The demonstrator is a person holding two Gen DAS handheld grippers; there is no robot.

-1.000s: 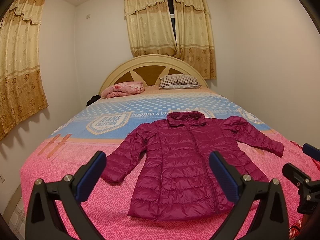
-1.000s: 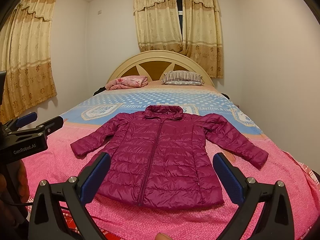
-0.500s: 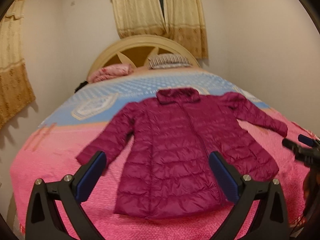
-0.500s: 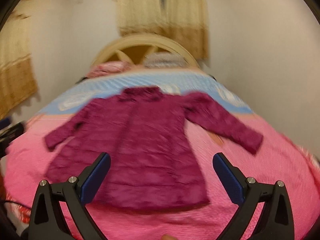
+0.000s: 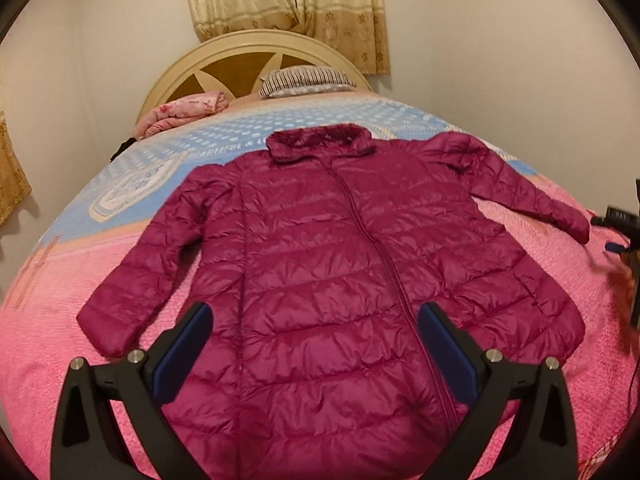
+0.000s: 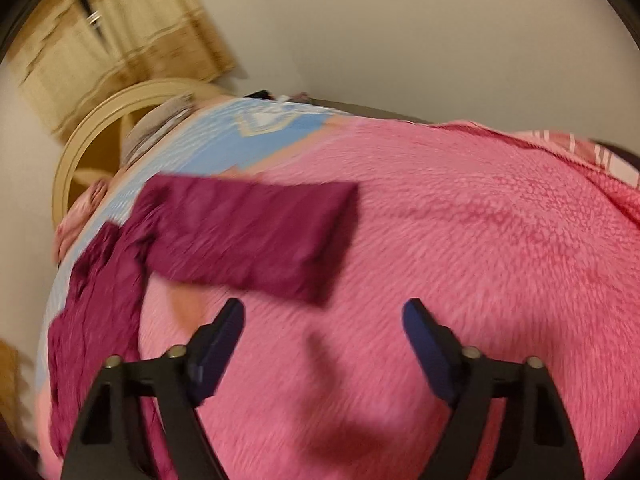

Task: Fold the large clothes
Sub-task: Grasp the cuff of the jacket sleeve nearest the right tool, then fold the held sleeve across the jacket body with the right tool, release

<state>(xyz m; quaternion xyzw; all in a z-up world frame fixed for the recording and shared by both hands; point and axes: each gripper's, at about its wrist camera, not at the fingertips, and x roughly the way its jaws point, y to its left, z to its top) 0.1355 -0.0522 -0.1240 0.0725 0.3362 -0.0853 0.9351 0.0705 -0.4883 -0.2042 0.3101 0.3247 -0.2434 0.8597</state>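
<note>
A magenta quilted down jacket (image 5: 340,264) lies flat, front up and zipped, on the pink bedspread (image 5: 48,344), collar toward the headboard, both sleeves spread. My left gripper (image 5: 314,330) is open and empty, hovering above the jacket's lower hem. My right gripper (image 6: 323,328) is open and empty above pink bedspread (image 6: 460,240), just short of the cuff of the jacket's right sleeve (image 6: 256,236). The right wrist view is blurred. The right gripper's tip also shows in the left wrist view (image 5: 618,226) beside that cuff.
A cream headboard (image 5: 248,60), a striped pillow (image 5: 306,80) and a folded pink blanket (image 5: 184,114) lie at the bed's far end. Curtains (image 5: 288,0) hang behind. A white wall (image 5: 520,60) runs along the bed's right side.
Both grippers have moved forward and down toward the bed. The left closed in on the jacket's hem; the right swung right and tilted toward the right sleeve's cuff. The jacket has not moved.
</note>
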